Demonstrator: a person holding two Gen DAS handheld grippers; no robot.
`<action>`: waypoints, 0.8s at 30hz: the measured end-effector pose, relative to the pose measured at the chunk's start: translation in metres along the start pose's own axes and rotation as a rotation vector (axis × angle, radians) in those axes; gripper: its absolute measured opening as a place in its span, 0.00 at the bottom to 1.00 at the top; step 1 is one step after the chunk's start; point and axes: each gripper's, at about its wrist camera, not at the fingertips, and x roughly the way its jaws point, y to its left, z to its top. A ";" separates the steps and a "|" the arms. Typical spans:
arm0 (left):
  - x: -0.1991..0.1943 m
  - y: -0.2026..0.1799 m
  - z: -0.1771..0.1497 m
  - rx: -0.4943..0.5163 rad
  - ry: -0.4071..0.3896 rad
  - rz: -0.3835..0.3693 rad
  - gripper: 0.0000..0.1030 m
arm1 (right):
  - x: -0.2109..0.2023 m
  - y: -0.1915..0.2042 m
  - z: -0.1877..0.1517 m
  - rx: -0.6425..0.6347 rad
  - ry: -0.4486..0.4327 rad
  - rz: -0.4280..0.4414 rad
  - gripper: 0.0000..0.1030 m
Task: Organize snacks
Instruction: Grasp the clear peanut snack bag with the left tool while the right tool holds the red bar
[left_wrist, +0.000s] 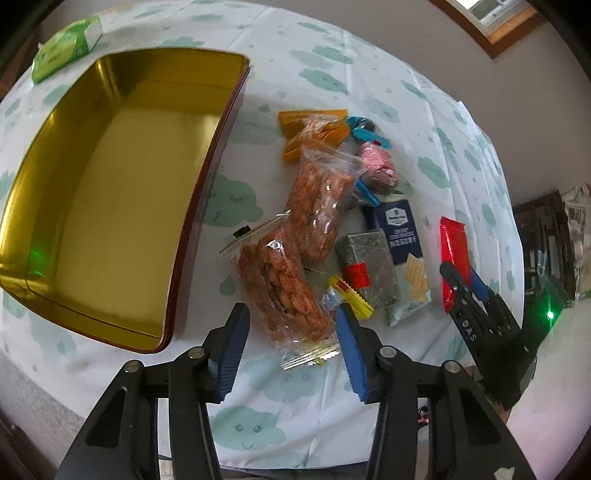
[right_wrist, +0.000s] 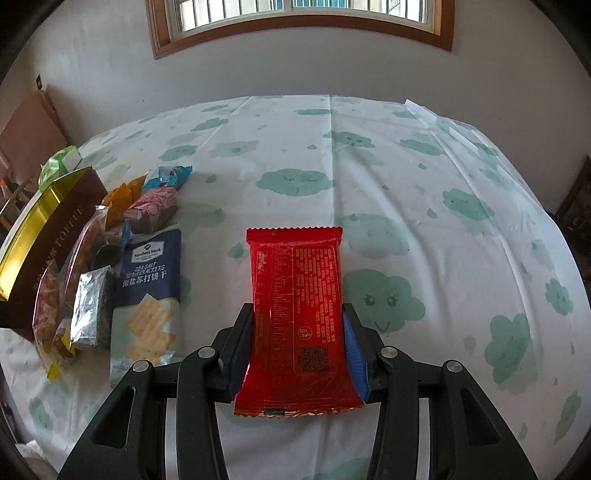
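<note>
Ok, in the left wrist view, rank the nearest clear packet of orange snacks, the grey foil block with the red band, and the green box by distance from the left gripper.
1. Clear packet of orange snacks, between the left gripper's fingers.
2. Grey foil block with red band, ahead, slightly right.
3. Green box, far left corner, beyond the gold tin.

Domestic room, likely a home dining area. Table under a cloud-print tablecloth (right_wrist: 369, 155), plastered wall with wood-framed barred window (right_wrist: 299, 22), dark wooden furniture (left_wrist: 543, 236) at the side, packaged snacks (left_wrist: 317, 206) laid out.
</note>
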 end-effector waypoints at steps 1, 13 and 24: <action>0.002 0.001 0.000 -0.010 0.007 0.003 0.42 | 0.000 0.000 -0.001 -0.003 -0.006 0.000 0.45; 0.020 0.008 0.003 -0.060 0.032 0.030 0.40 | -0.001 0.003 -0.003 -0.007 -0.029 -0.001 0.49; 0.015 0.006 0.000 -0.010 -0.001 0.059 0.31 | 0.001 0.004 -0.004 -0.016 -0.028 -0.012 0.50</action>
